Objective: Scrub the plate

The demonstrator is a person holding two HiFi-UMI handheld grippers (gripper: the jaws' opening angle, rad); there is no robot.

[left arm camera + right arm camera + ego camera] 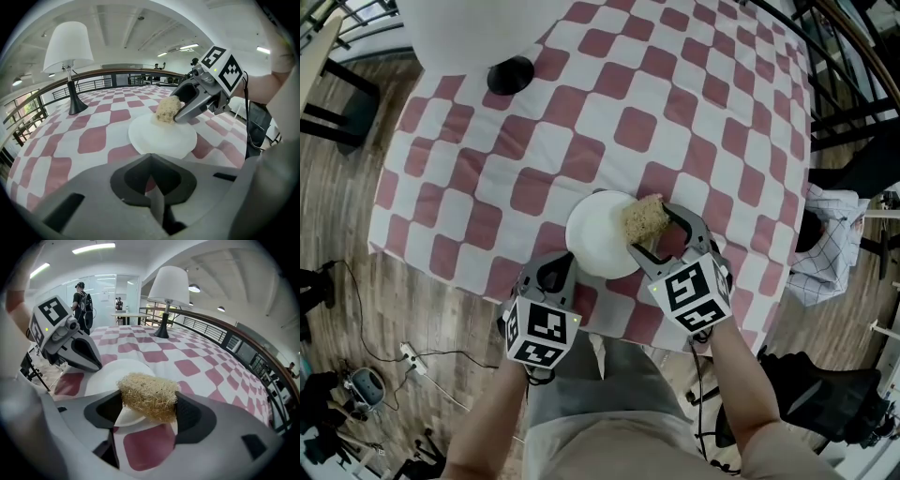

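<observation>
A white plate (598, 239) lies on the red-and-white checked tablecloth (609, 112) near the table's front edge. My right gripper (649, 225) is shut on a straw-coloured loofah scrubber (643, 217), which rests over the plate's right rim. In the right gripper view the scrubber (149, 395) fills the space between the jaws, with the plate (112, 376) beneath and behind it. My left gripper (562, 267) reaches the plate's near-left rim. In its own view the jaws meet at the edge of the plate (161, 136), shut on it.
A table lamp with a white shade (478, 28) and a black base (510, 75) stands at the far left of the table. The table's front edge (487, 281) runs just behind both grippers. Black chairs (853, 112) stand to the right. People stand far off (83, 305).
</observation>
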